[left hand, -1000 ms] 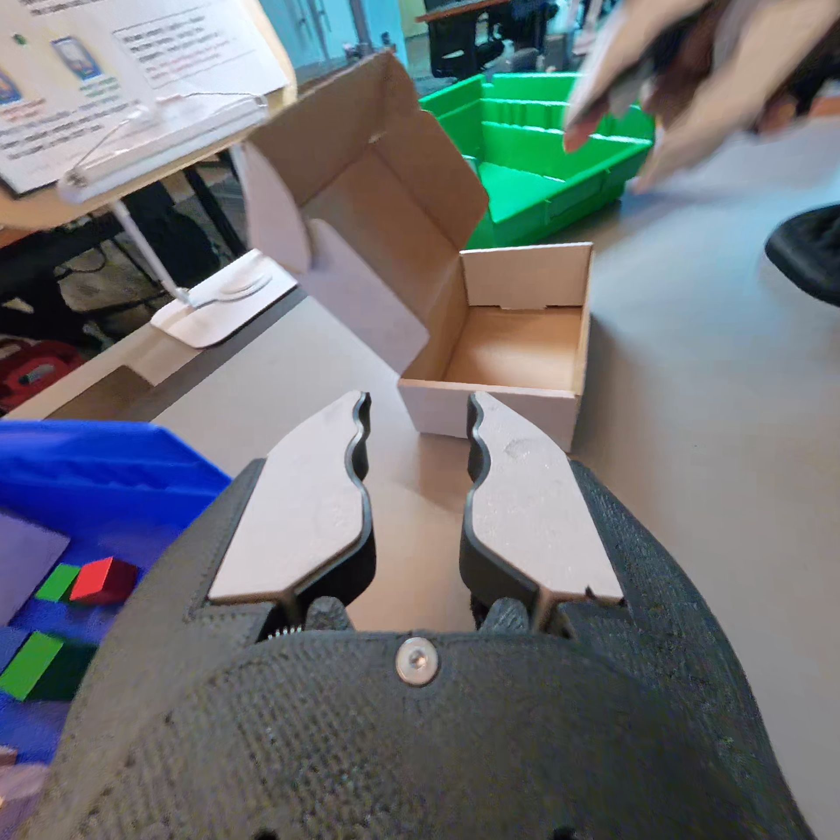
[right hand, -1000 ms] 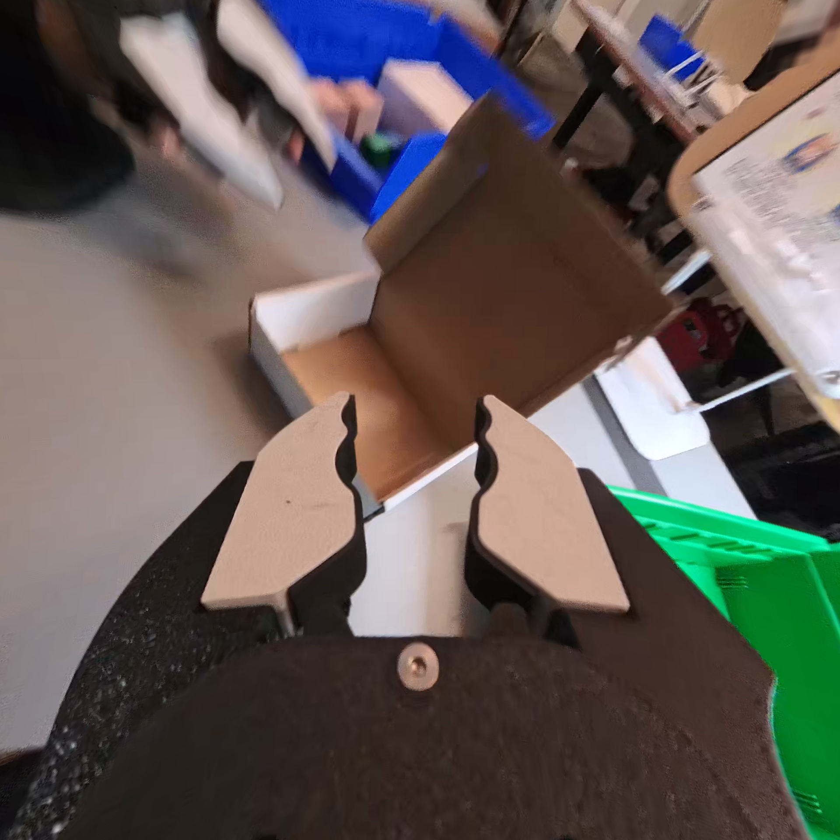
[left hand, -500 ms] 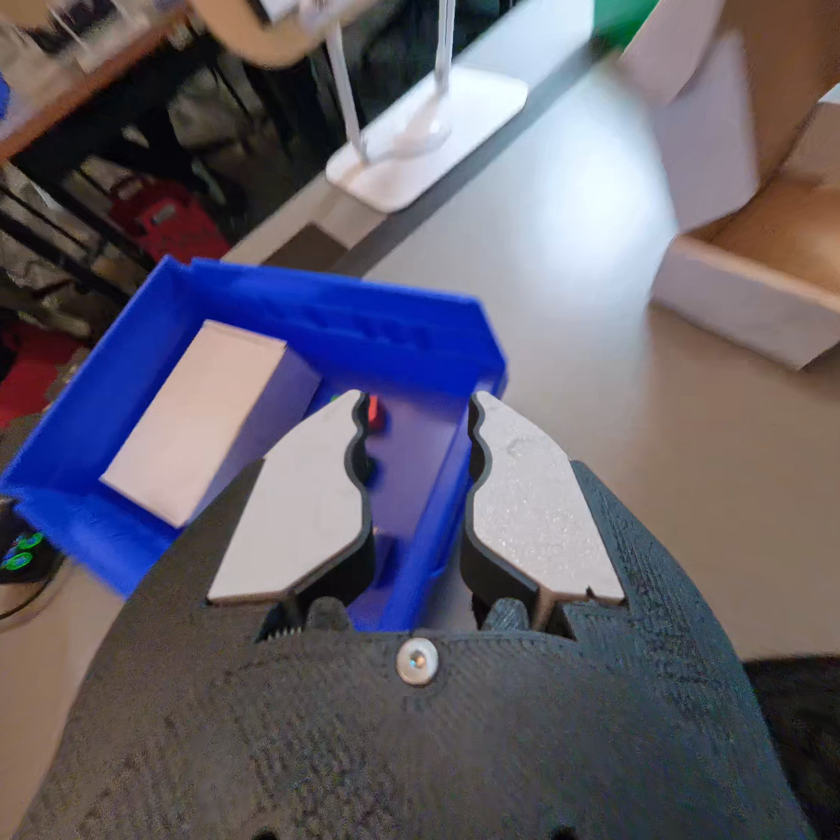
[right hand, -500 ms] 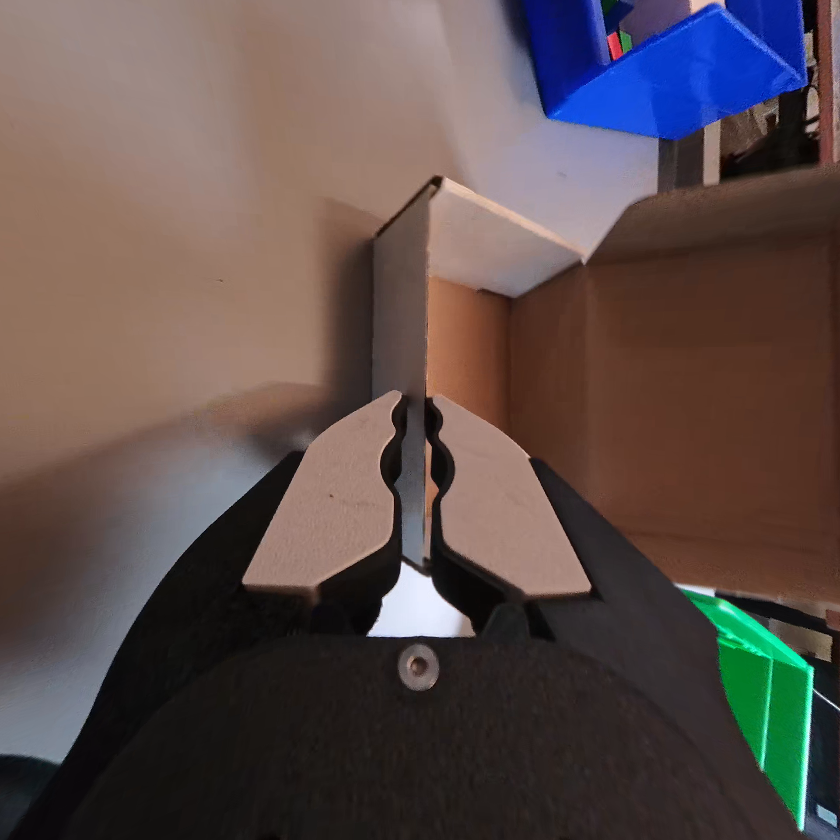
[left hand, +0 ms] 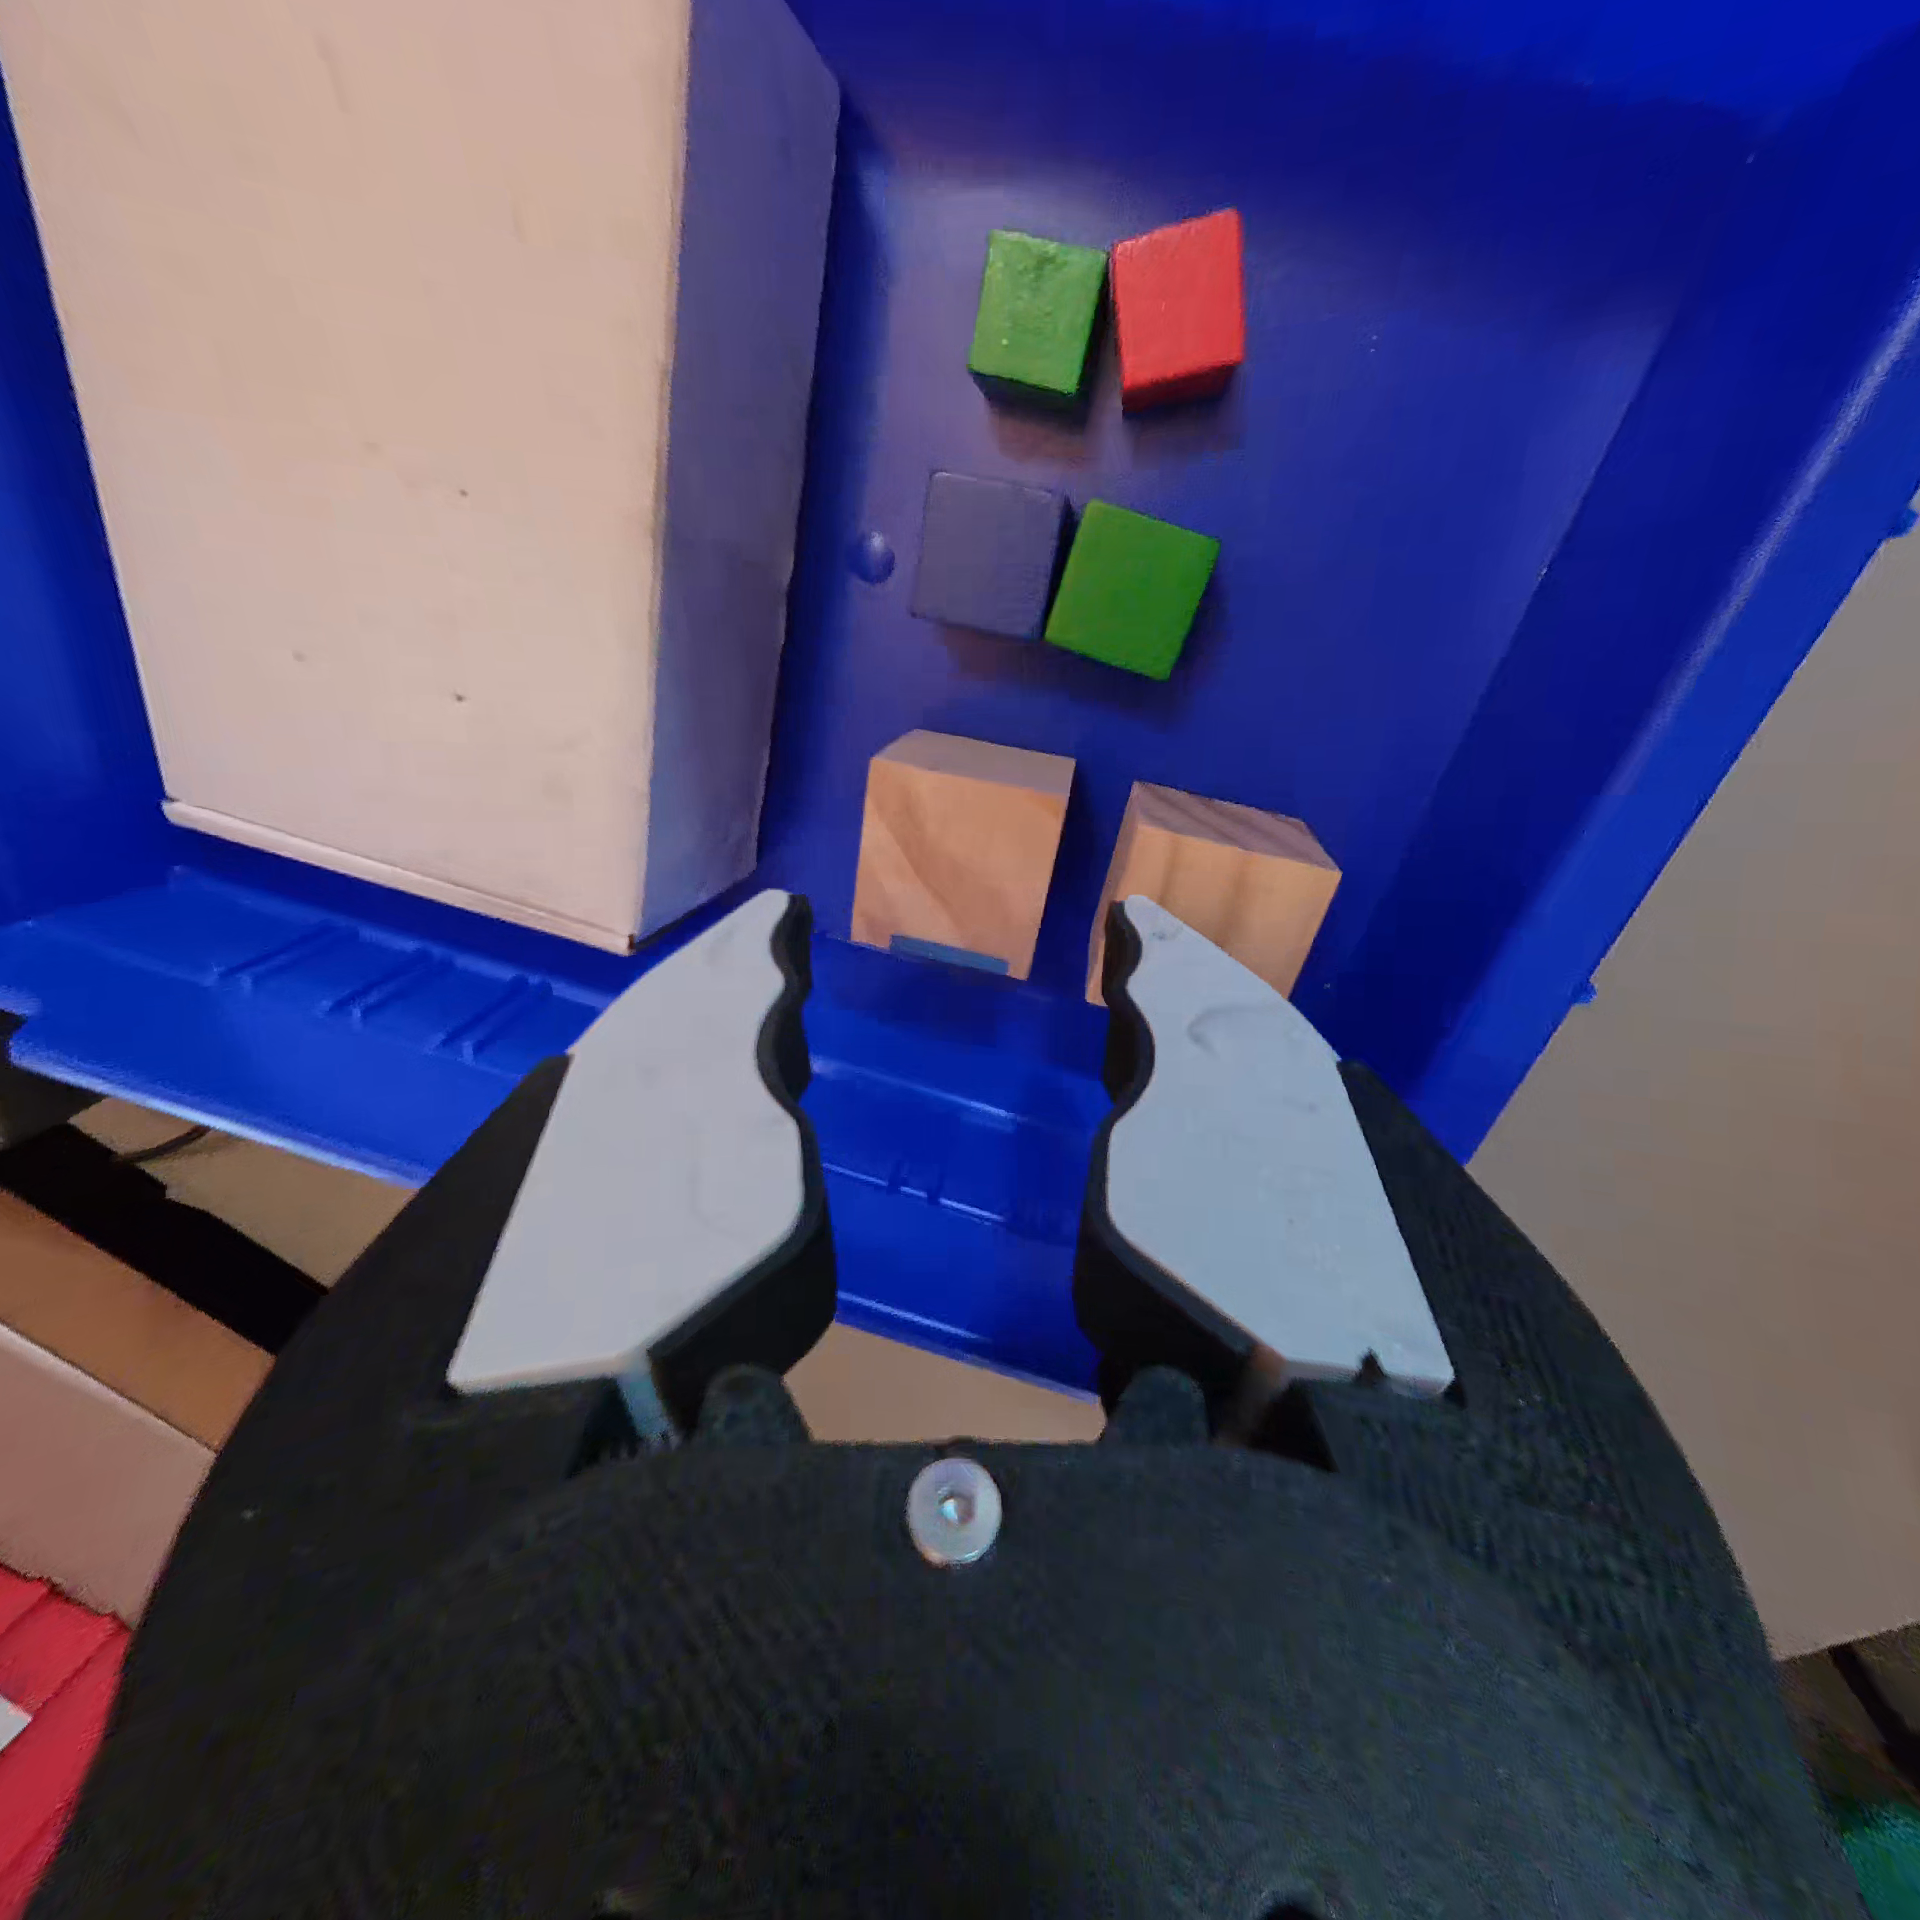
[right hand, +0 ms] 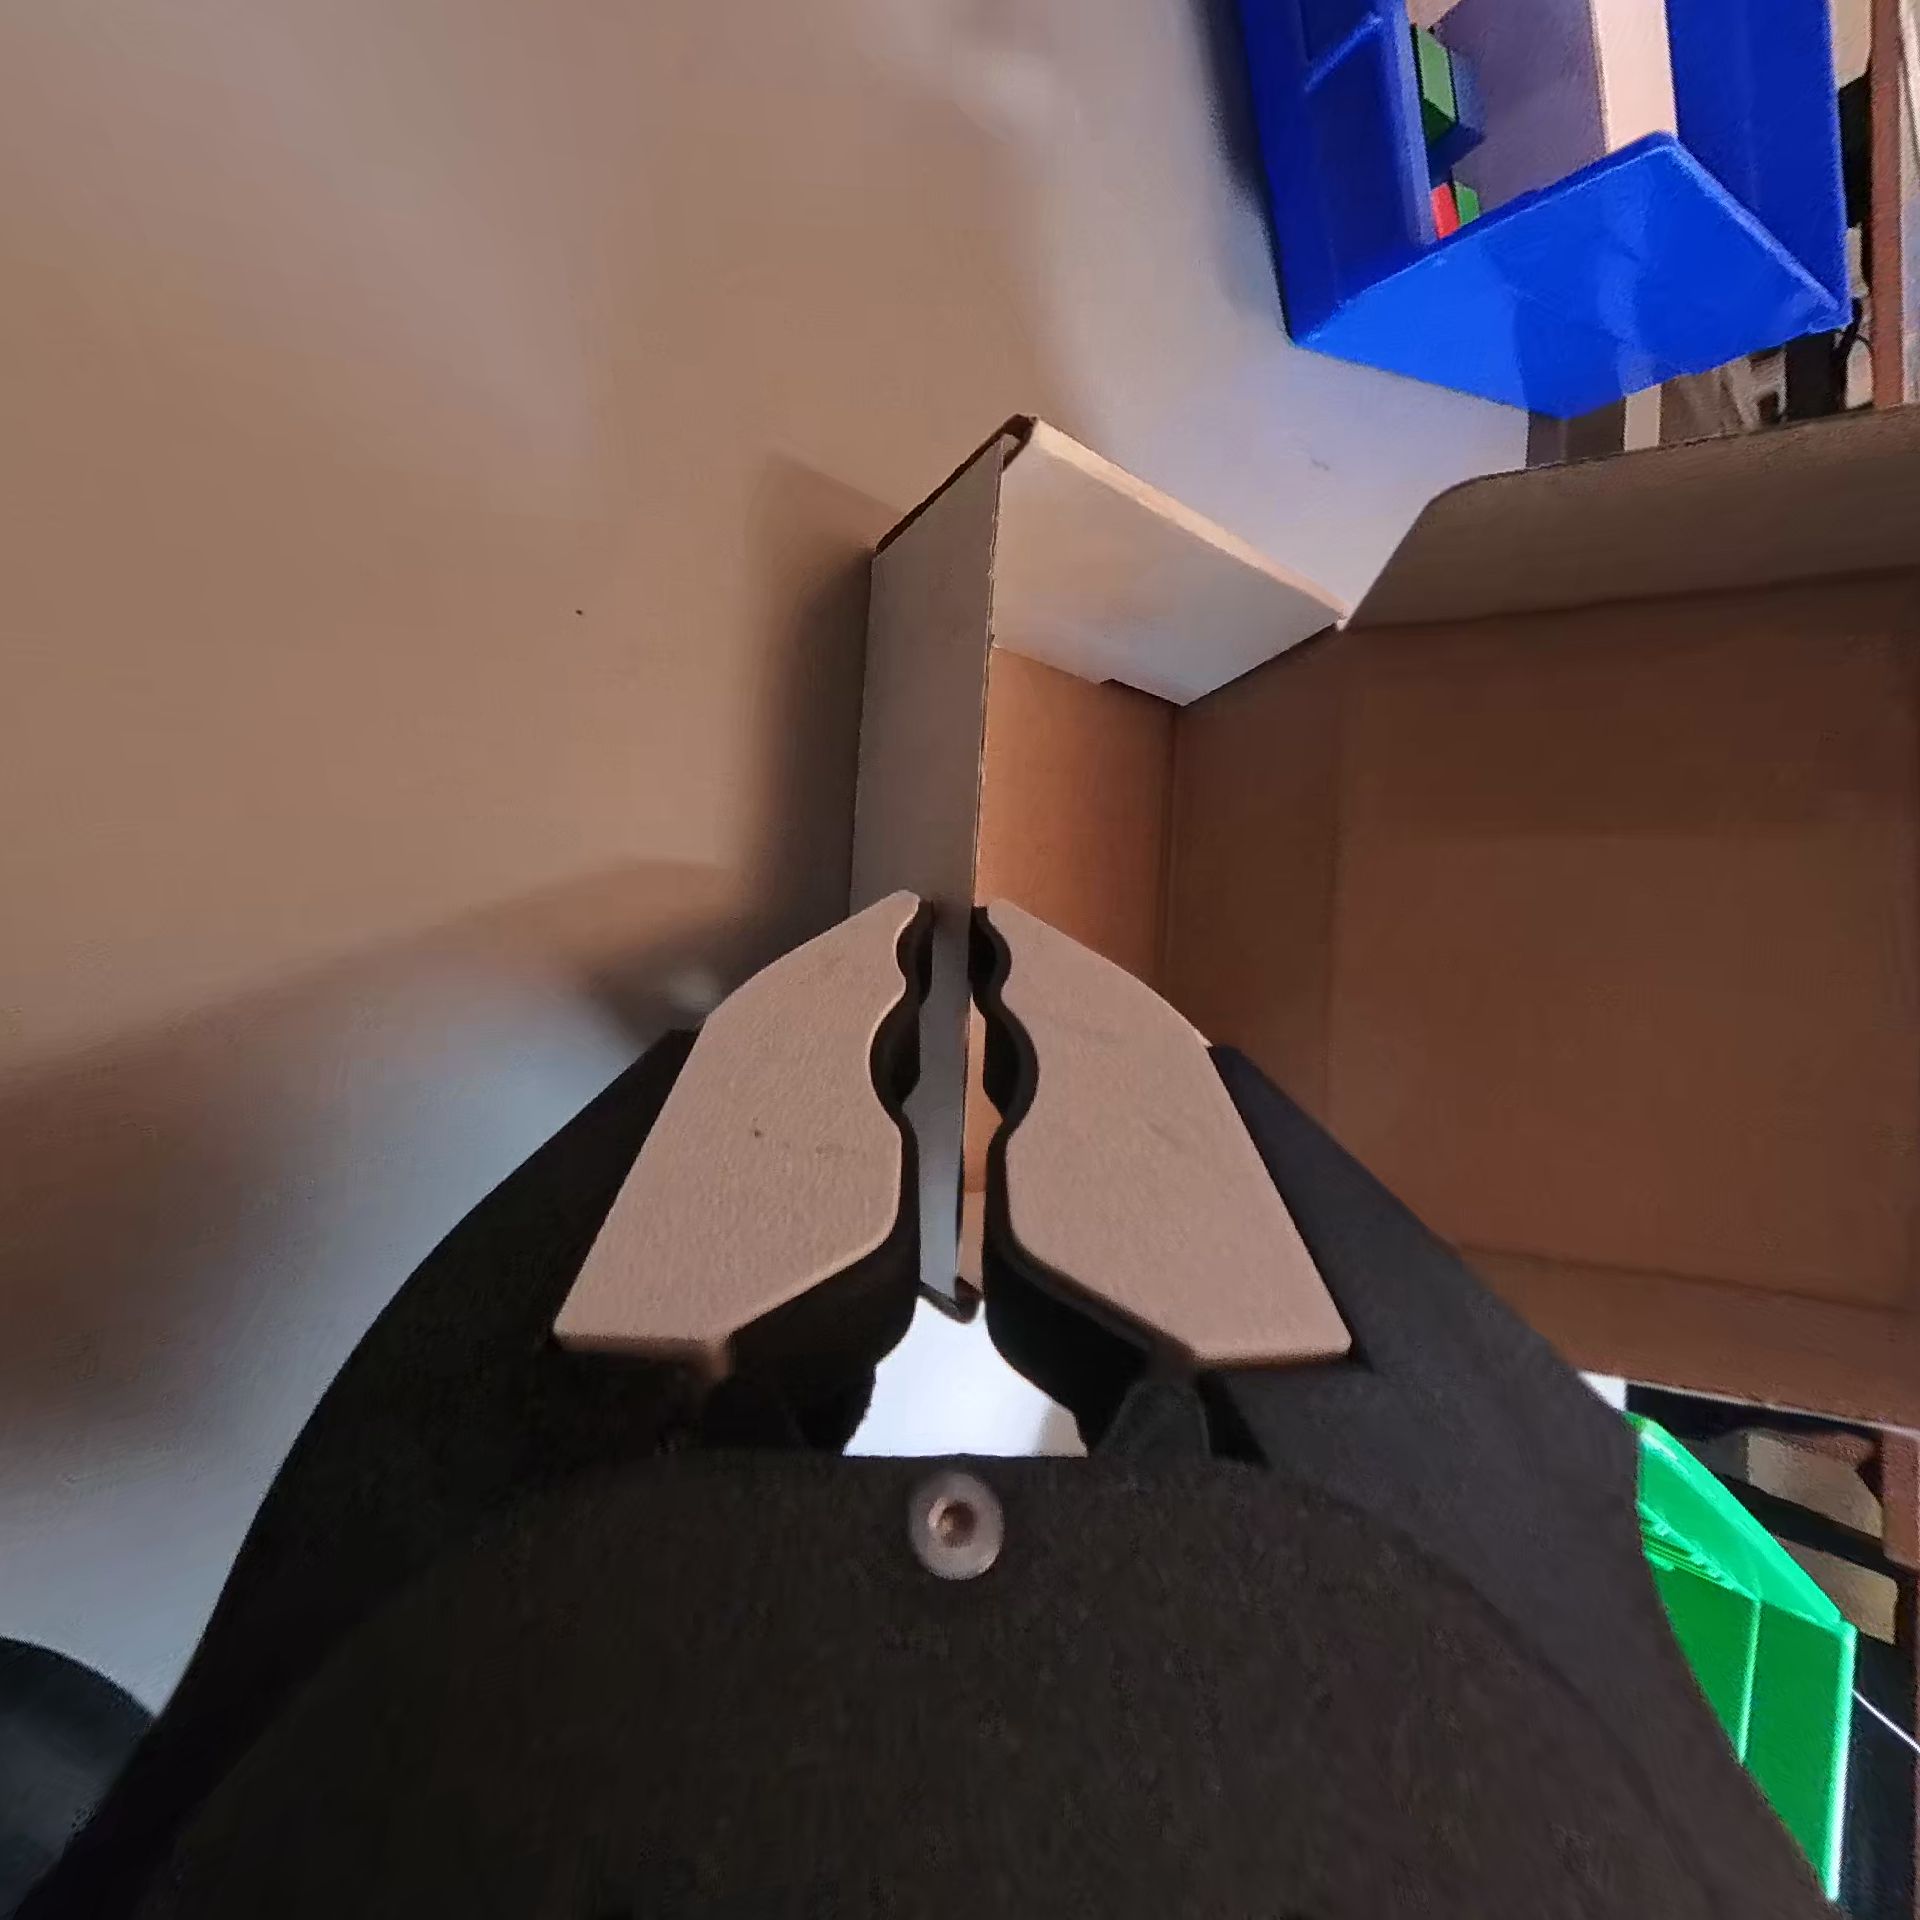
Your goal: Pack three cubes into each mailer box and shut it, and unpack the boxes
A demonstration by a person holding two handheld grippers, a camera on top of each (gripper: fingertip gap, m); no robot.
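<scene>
Fingers of the left gripper stand wide apart and empty, aimed down over the near wall of the blue bin, just short of two wooden cubes. Right gripper is pinched on the front wall of the open mailer, whose edge runs straight away along the jaws on the table.

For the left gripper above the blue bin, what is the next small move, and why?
Probably lower the left gripper onto the nearest plain wooden cube and close. Its jaws are open and empty above the blue bin, with that cube lying almost between the fingertips. The right gripper is shut on the front wall of the open mailer box, which looks empty, so it seems ready to receive cubes.
</scene>
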